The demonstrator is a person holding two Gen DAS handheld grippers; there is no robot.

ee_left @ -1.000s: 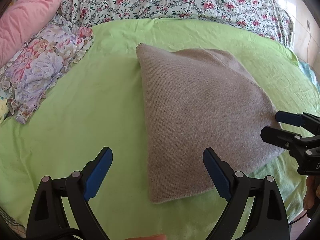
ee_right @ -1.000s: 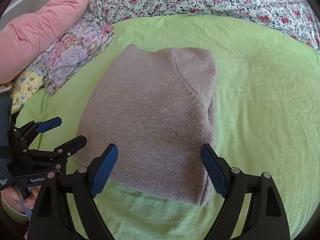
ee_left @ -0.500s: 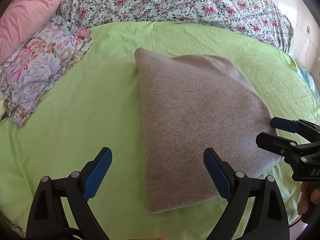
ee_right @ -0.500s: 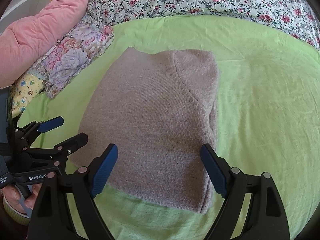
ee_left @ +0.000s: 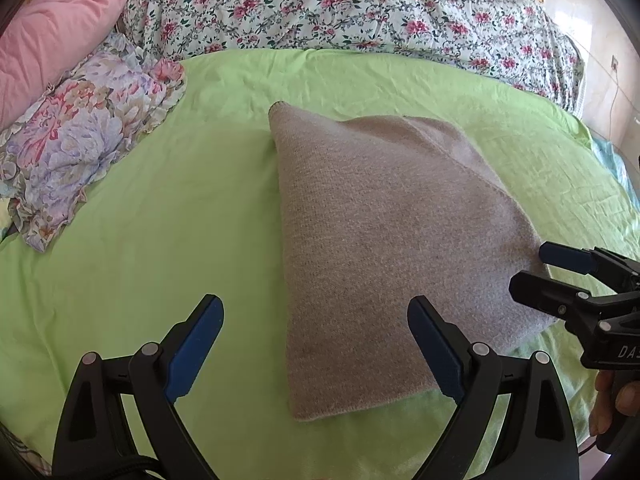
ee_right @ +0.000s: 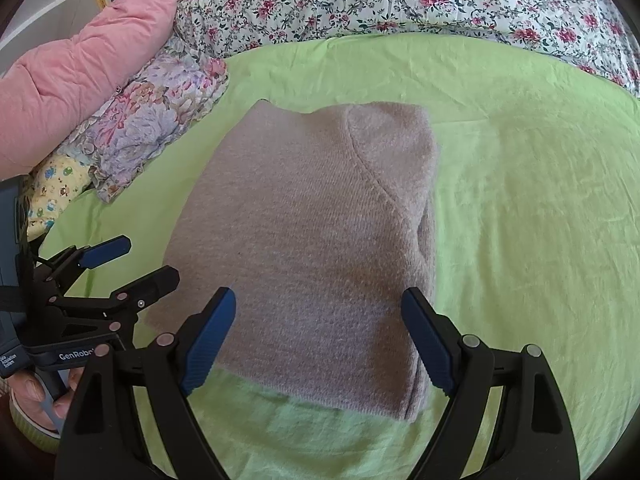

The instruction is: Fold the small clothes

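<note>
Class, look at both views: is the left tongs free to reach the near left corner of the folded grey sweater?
Probably yes. The left tongs are open, and the sweater corner lies between the fingers with nothing covering it.

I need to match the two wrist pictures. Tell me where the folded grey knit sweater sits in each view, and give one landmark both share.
Left wrist view: the grey knit sweater lies right of centre on the green sheet, its near edge by the right finger.
Right wrist view: the sweater lies at centre, its near edge between the fingers.
Shared landmark: the lilac floral cloth, left of the sweater in both.
</note>
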